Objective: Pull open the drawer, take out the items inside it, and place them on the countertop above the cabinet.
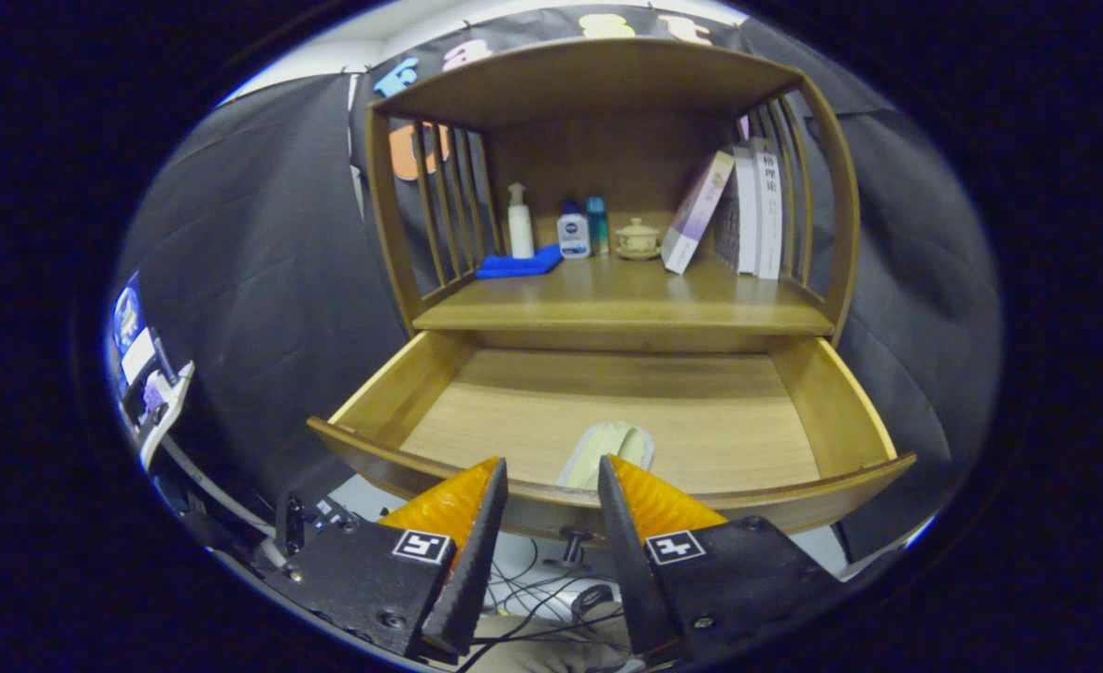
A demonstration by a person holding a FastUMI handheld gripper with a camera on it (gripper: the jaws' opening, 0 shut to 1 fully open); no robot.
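The gripper (551, 481) hangs parted and empty at the front rim of the pulled-out drawer (402, 379); a pale packet (608, 447) lies inside just ahead. Above, the wooden countertop (626, 299) carries bottles (521, 222), books (748, 210), and a blue cloth (519, 264)

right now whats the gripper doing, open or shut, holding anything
gripper: open, fingers apart and holding nothing, poised at the front edge of the open drawer with the pale item just ahead.
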